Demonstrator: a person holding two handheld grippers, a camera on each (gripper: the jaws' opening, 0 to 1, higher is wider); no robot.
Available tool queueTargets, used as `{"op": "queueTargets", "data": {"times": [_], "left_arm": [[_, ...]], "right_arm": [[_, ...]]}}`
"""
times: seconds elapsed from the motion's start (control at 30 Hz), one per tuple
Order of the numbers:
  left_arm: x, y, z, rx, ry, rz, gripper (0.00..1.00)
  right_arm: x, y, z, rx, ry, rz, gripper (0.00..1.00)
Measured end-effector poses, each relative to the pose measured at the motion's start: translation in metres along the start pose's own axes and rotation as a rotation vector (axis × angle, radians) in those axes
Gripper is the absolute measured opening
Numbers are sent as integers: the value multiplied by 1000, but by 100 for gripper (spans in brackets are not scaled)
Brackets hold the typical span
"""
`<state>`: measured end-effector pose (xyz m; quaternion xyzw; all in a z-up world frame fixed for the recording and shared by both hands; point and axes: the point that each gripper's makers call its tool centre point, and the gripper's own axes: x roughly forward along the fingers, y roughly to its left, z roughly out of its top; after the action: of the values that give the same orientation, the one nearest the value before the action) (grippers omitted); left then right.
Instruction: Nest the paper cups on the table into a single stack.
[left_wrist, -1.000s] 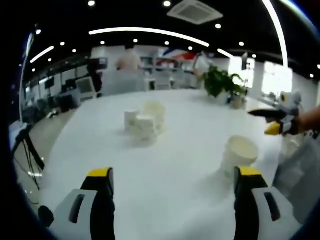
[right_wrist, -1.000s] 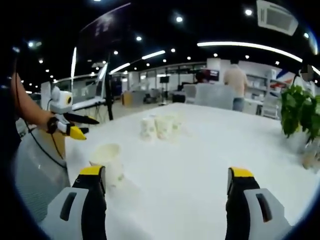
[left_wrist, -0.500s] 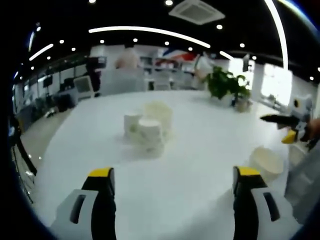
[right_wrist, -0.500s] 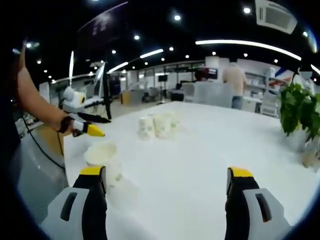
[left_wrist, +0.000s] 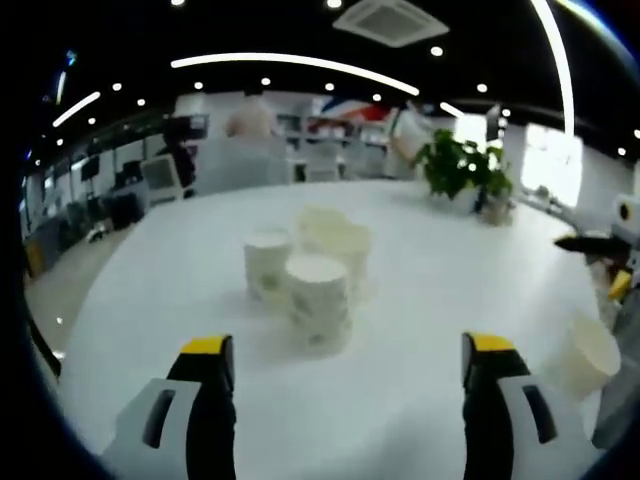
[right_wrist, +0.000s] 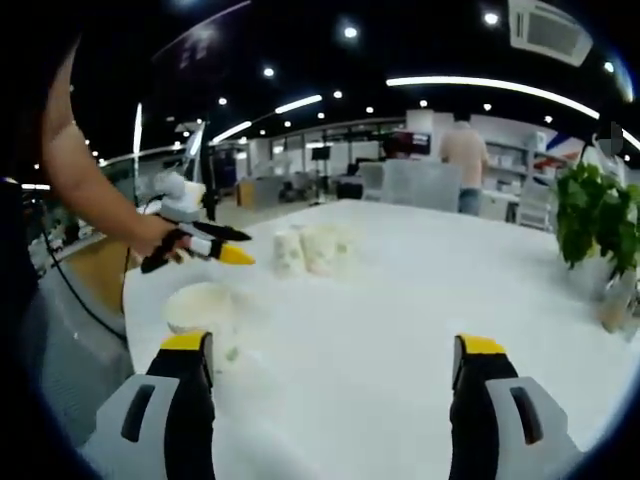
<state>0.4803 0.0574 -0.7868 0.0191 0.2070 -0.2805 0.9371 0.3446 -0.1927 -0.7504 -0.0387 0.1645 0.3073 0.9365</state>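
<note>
Gently now: with your left gripper and right gripper both spread and empty, pinch the near paper cup of the upright cluster mid-table lightly at its thin rim, since it looks feather-light, crushable and easily tipped.

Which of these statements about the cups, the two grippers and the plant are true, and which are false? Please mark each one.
1. Three paper cups stand grouped on the white table. True.
2. The left gripper is shut on a cup. False: it is open and empty.
3. A lone cup stands apart, near the right gripper. True.
4. The potted plant lies toppled. False: it is upright.
</note>
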Motion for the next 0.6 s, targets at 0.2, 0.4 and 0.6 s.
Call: {"op": "queueTargets", "data": {"times": [0.2, 0.4, 0.6], "left_arm": [[17, 3, 8, 26, -5, -19, 91], [36, 0, 2, 107, 27, -60, 85], [49, 0, 6, 94, 30, -69, 78]], "right_arm": [[-2, -6, 0, 4, 1, -16, 98], [-3, -13, -2, 7, 6, -29, 98], [-5, -15, -3, 6, 7, -37, 97]]}}
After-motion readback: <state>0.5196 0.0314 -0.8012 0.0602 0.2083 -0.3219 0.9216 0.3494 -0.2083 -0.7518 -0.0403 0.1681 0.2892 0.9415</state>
